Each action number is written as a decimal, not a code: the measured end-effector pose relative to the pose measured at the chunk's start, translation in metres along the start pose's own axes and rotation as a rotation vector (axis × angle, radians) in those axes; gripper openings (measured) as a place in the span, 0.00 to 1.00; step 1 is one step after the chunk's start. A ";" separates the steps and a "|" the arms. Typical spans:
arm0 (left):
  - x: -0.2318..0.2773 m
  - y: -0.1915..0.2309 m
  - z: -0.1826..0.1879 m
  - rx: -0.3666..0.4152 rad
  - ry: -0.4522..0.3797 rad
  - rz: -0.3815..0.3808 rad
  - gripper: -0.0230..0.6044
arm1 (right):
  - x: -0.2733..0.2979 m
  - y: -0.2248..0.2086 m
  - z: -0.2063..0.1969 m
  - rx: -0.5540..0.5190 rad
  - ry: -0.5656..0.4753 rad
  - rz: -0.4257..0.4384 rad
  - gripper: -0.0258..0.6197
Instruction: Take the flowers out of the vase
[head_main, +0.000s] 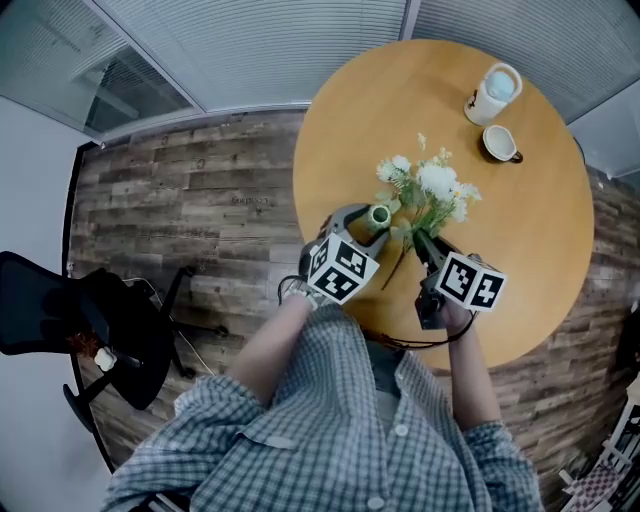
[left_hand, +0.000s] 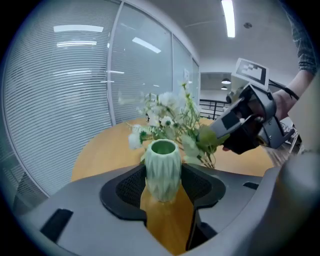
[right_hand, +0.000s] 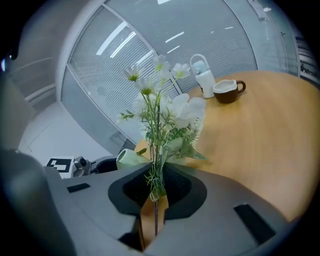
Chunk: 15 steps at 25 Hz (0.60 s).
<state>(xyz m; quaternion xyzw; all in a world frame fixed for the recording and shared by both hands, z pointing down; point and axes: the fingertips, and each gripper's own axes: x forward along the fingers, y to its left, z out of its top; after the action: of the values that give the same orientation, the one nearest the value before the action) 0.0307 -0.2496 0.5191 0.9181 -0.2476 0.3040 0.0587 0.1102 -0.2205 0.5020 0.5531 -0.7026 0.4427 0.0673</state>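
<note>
Checked shirt sleeves fill the bottom of the head view, and from them both forearms reach out over the round wooden table (head_main: 530, 250).

Most of the job looks done. The ribbed pale green vase (left_hand: 162, 170) stands upright with its mouth showing empty, and no stem comes out of it. The left gripper (left_hand: 162, 176) has its pads pressed against the vase's two sides, steadying it. The bunch of white flowers (right_hand: 165, 110) is clear of the vase, just beside it on the right-hand side and a little beyond. The blooms hang over the tabletop and the stem ends trail back past the jaws towards the person. The right gripper (right_hand: 156, 187) is pinched nearly closed on the thin green stems, low on the bunch.

What is left, by my reading, is to lay the bunch down away from the vase and let go (whether any bloom already touches the wood, I cannot tell).

Both grippers slant forward and downward, side by side, their marker cubes facing up. Well beyond the vase, near the far rim, sit a white mug (head_main: 495, 92) and a brown cup (head_main: 498, 143).
</note>
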 end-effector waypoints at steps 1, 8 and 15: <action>0.000 0.000 0.000 0.000 0.001 0.001 0.41 | 0.006 -0.003 -0.005 0.018 0.021 0.004 0.11; 0.002 0.000 0.000 -0.006 0.007 0.005 0.41 | 0.029 -0.028 -0.033 0.007 0.131 -0.036 0.11; 0.002 0.001 0.001 -0.007 0.011 0.006 0.41 | 0.033 -0.045 -0.038 -0.110 0.148 -0.146 0.16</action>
<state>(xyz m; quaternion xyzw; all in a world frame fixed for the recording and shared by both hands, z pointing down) 0.0325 -0.2512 0.5194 0.9155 -0.2509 0.3082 0.0623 0.1202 -0.2177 0.5681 0.5640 -0.6767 0.4372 0.1811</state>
